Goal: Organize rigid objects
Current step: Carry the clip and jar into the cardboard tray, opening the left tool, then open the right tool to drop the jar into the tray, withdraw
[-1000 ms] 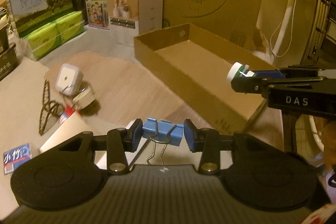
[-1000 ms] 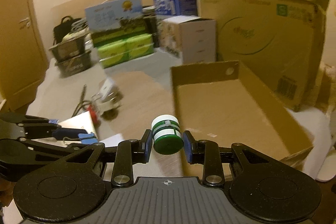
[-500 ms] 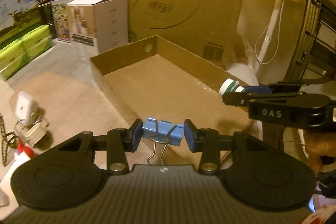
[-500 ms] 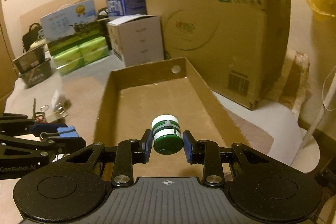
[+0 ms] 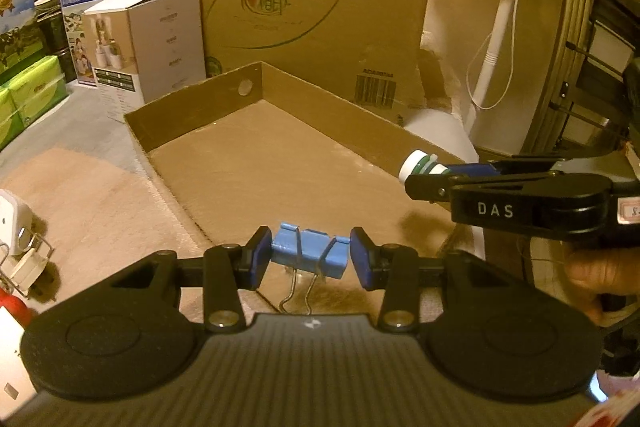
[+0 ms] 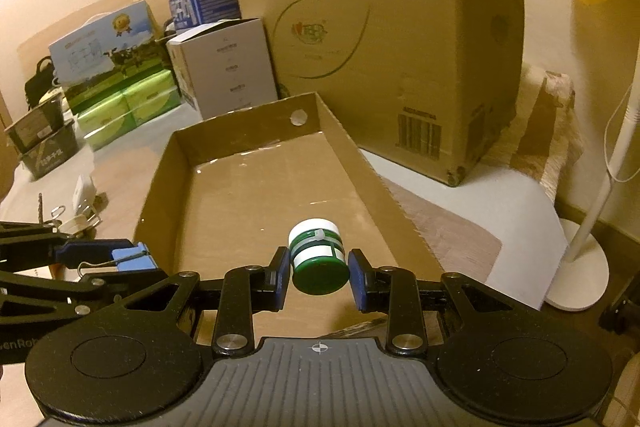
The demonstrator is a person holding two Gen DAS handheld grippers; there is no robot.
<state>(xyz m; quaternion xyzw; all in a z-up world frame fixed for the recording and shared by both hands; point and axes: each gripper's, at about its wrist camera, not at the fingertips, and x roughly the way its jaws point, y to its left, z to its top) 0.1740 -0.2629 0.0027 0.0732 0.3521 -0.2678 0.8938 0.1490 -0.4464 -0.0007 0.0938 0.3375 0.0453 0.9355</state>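
Note:
My left gripper [image 5: 311, 258] holds a blue binder clip [image 5: 309, 254] between its pads, just above the near edge of a shallow cardboard tray [image 5: 192, 98]. The pads look slightly spread and the clip sits tilted. My right gripper [image 6: 319, 274] is shut on a small green and white jar [image 6: 318, 255], held over the near end of the tray [image 6: 244, 121]. The right gripper also shows in the left wrist view [image 5: 420, 173], at the tray's right side. The left gripper with the clip shows in the right wrist view [image 6: 132, 259].
A large cardboard box [image 6: 384, 39] stands behind the tray. A white box [image 5: 156, 39], milk cartons and green packs [image 6: 128, 107] stand to the left. A white charger and keys [image 5: 16, 239] lie on the mat at left. A fan stand [image 6: 580, 267] is at right.
Both grippers have moved right and forward over the tray. The left gripper's pads have spread a little and the clip has tilted. The jar stays gripped.

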